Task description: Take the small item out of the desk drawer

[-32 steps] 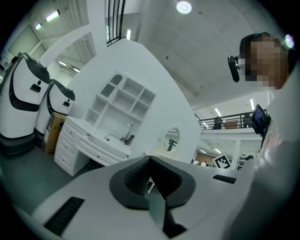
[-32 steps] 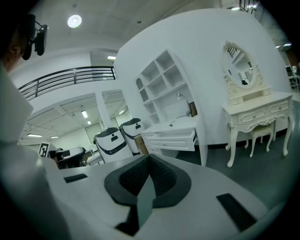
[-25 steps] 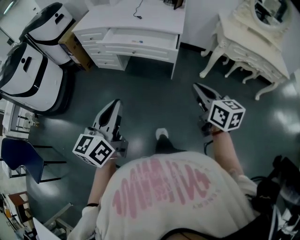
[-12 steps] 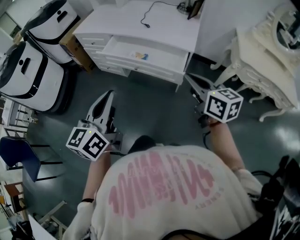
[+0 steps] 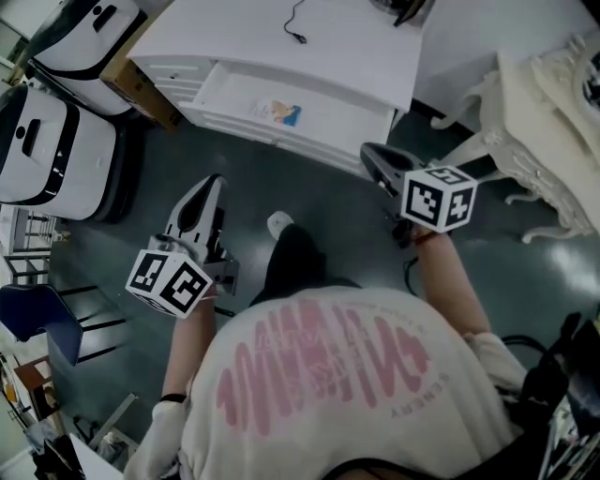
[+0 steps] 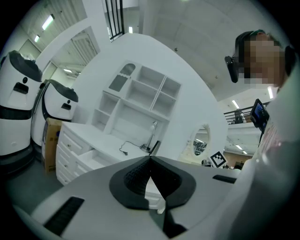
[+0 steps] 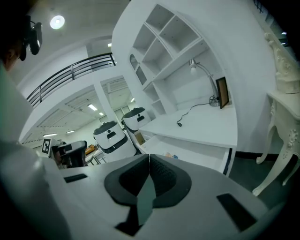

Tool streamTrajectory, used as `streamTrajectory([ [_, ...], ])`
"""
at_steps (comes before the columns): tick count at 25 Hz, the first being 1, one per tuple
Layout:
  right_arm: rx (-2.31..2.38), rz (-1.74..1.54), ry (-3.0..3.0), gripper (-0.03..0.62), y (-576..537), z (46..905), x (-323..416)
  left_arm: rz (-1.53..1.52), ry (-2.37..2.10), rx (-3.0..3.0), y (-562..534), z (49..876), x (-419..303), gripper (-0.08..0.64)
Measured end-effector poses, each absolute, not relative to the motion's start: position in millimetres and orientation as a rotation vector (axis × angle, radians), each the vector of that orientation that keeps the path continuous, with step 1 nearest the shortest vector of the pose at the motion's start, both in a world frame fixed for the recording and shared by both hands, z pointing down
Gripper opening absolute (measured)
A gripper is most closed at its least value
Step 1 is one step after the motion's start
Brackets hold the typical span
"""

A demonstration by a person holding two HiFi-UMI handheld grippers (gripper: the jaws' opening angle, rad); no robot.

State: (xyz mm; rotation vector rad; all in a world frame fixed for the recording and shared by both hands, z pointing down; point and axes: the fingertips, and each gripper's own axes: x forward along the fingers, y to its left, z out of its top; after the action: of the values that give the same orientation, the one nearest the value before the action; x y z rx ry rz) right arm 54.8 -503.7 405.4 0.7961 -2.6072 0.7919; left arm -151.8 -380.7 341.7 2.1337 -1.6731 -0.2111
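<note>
A white desk (image 5: pixel 319 37) stands ahead with its wide drawer (image 5: pixel 309 127) pulled open. Inside lies a small item (image 5: pixel 281 112), orange and blue; it also shows faintly in the right gripper view as a small item (image 7: pixel 171 155). My left gripper (image 5: pixel 212 185) is shut and empty, held over the dark floor short of the desk. My right gripper (image 5: pixel 367 153) is shut and empty too, its tips just short of the drawer's front right corner. In both gripper views the jaws meet at the tips, with nothing between them at the left gripper (image 6: pixel 150 158) or the right gripper (image 7: pixel 149 156).
Two white and black robot bodies (image 5: pixel 56 131) and a cardboard box (image 5: pixel 141 89) stand left of the desk. A cream ornate dressing table (image 5: pixel 553 112) is at the right. A black cable (image 5: pixel 298 23) and a lamp base lie on the desktop. The person's shoe (image 5: pixel 279 225) is on the floor.
The person has stepped toward the desk. The open drawer and both grippers are now closer to it, and the right gripper has come up to the drawer's corner.
</note>
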Motion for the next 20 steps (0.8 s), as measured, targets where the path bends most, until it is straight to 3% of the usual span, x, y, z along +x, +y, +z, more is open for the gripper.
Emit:
streamTrajectory([
  [14,0.499,0.545,-2.339,0.023,-648.6,529.4,-101.4,-0.141,-1.58,2.035,-537.5,405.6,-273.4,0.029],
  [15,0.465,0.549,-2.31,0.045,-652.7,541.5,-108.9,-0.135,-1.566,2.036,-544.8,408.9,-277.8,0.029],
  [17,0.398,0.557,-2.242,0.202,-656.9,565.7,-119.7,-0.118,-1.532,2.033,-556.2,416.6,-283.4,0.029],
  [20,0.304,0.506,-2.142,0.257,-659.4,601.1,-129.0,-0.09,-1.498,2.022,-568.9,430.2,-289.8,0.029],
])
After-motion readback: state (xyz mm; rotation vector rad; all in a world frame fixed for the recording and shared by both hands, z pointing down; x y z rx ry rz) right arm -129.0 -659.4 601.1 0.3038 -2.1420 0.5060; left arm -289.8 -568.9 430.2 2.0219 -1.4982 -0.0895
